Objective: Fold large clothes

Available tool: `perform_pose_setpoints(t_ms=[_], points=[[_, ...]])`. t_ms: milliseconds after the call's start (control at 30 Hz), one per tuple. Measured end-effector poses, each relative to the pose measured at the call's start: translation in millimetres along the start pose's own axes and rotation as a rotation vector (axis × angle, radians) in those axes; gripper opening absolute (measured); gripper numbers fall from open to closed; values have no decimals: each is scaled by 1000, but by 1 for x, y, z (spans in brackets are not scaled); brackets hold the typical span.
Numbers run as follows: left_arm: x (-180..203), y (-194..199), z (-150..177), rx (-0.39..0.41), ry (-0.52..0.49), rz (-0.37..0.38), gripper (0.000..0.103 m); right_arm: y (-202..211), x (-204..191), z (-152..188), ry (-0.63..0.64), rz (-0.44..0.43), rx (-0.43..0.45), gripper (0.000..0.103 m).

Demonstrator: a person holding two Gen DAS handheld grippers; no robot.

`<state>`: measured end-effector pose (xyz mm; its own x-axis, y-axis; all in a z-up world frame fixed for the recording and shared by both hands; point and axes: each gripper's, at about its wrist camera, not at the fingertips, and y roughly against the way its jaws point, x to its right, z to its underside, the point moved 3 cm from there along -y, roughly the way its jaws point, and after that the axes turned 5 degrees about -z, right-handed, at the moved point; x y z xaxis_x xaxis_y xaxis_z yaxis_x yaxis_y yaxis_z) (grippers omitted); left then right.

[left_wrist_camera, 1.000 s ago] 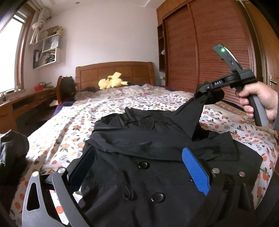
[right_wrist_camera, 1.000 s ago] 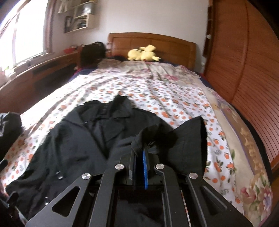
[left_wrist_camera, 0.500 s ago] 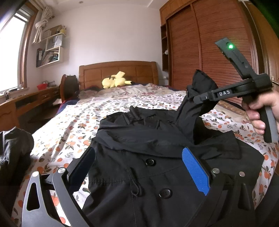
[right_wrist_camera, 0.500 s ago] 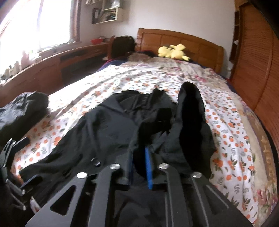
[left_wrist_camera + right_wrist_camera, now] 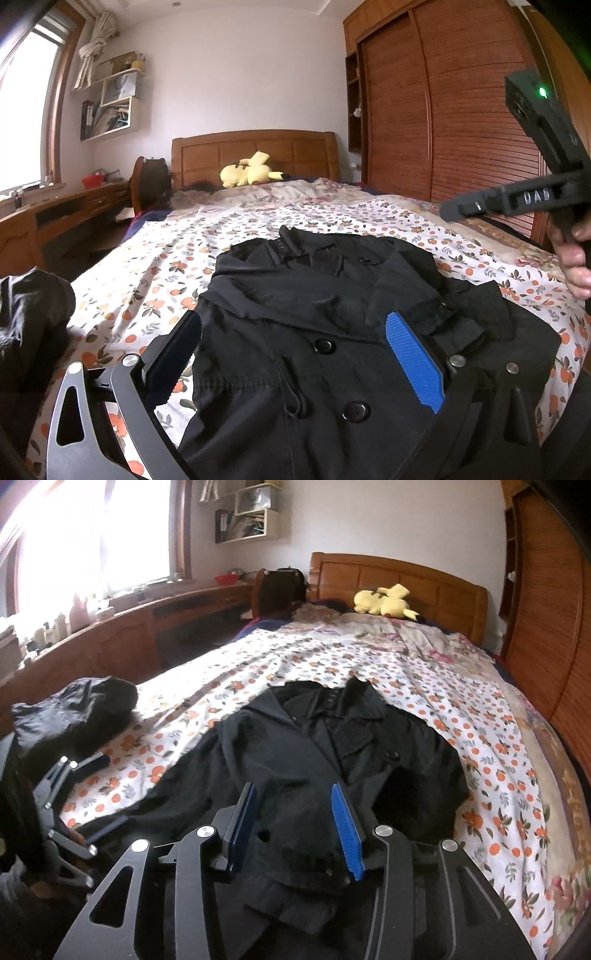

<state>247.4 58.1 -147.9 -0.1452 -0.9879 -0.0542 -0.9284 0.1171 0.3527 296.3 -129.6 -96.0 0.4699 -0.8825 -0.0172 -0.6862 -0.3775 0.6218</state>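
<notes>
A black buttoned coat [image 5: 332, 321] lies on the flowered bedspread, collar toward the headboard. It also shows in the right wrist view [image 5: 332, 753], with its right sleeve folded across the front. My left gripper [image 5: 295, 354] is open and empty over the coat's lower front. My right gripper [image 5: 295, 819] is open and empty just above the folded sleeve. The right gripper also shows in the left wrist view [image 5: 450, 212], raised above the bed's right side.
A second dark garment [image 5: 74, 709] lies bunched at the bed's left edge. A yellow plush toy [image 5: 249, 173] sits by the wooden headboard [image 5: 255, 147]. A wooden wardrobe [image 5: 461, 122] runs along the right, a desk [image 5: 122, 631] along the left.
My right gripper opened and let go of the sleeve, which now lies folded on the coat. The right gripper has drawn back to the right. My left gripper stayed open.
</notes>
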Motion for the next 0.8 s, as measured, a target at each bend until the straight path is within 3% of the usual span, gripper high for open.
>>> perform_pose_setpoints(t_ms=[267, 367, 533, 700, 800], points=[[18, -5, 6, -25, -50, 19, 100, -10, 45, 43, -64, 75, -41, 40], [28, -7, 9, -37, -66, 32, 100, -14, 62, 64, -95, 106, -60, 49], [47, -12, 12, -49, -81, 60, 100, -18, 86, 104, -144, 141, -95, 51], [75, -17, 14, -57, -111, 83, 100, -14, 97, 127, -157, 167, -104, 64], [93, -20, 15, -68, -129, 97, 100, -9, 98, 136, -141, 185, -97, 67]])
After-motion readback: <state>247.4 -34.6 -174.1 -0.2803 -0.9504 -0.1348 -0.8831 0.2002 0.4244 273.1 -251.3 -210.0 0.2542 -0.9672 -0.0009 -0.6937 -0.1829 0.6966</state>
